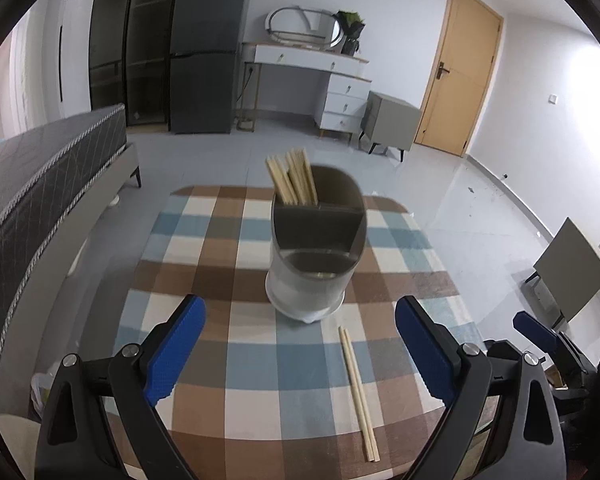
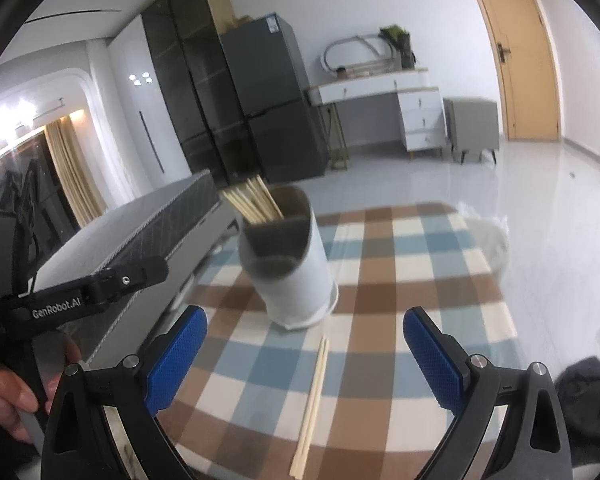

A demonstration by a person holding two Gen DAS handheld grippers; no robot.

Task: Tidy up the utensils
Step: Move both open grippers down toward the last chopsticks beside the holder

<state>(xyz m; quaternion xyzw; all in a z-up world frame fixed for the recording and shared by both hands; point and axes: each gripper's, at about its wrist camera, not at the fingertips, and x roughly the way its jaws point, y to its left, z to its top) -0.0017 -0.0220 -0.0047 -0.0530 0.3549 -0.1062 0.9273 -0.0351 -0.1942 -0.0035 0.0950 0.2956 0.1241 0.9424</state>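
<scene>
Right gripper (image 2: 304,356) gapes above loose chopsticks (image 2: 311,404) near holder (image 2: 296,268).

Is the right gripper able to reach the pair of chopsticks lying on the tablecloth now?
Probably yes. The right gripper is open, and the chopsticks lie flat between its fingers with nothing covering them. The utensil holder stands behind them, apart.

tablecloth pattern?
Plaid tablecloth: brown, blue and cream checks. Clearest in the left wrist view.

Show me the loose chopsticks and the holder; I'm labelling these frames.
loose chopsticks (image 1: 357,394), left wrist view, middle of the pair on the tablecloth.
holder (image 2: 300,280), right wrist view, its white outer wall.
</scene>
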